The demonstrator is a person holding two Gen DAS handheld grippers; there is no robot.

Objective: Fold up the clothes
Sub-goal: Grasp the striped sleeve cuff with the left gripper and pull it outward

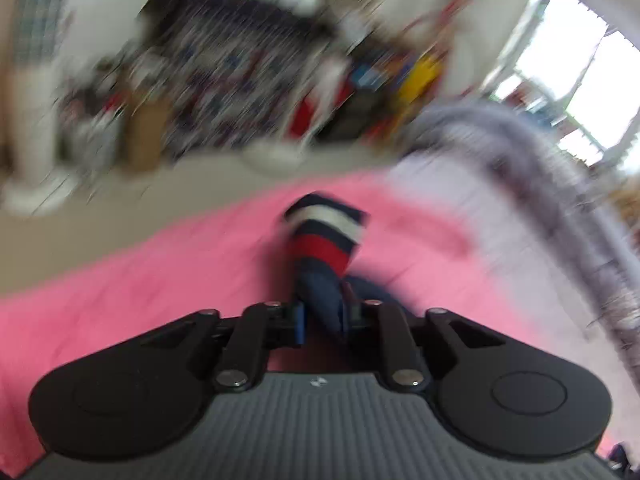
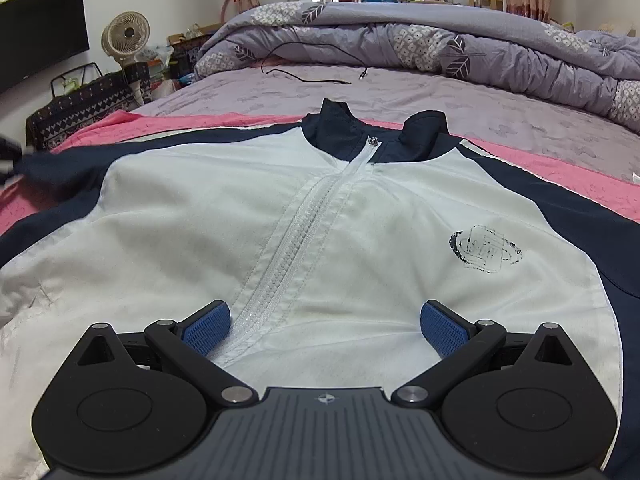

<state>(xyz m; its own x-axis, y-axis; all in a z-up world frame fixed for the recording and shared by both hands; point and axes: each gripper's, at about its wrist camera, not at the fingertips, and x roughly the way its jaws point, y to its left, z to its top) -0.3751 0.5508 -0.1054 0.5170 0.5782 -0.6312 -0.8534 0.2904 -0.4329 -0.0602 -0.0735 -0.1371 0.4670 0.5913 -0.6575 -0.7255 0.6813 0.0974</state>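
A white zip jacket (image 2: pixel 280 208) with navy sleeves and a navy collar (image 2: pixel 340 132) lies front up on a pink sheet (image 2: pixel 580 176) on the bed. My right gripper (image 2: pixel 326 324) is open just above the jacket's lower front, and the white zipper (image 2: pixel 296 240) runs between its blue pads (image 2: pixel 208 328). The left wrist view is blurred by motion. There my left gripper (image 1: pixel 323 320) is shut on the jacket's navy sleeve (image 1: pixel 320 300), whose white and red striped cuff (image 1: pixel 324 232) sticks out past the fingers, over the pink sheet (image 1: pixel 160 280).
A bunched grey patterned quilt (image 2: pixel 440 40) fills the far side of the bed, and a thin black cable (image 2: pixel 312 76) lies before it. Beside the bed on the left stand a small fan (image 2: pixel 126 36) and a patterned bag (image 2: pixel 80 108). A window is behind.
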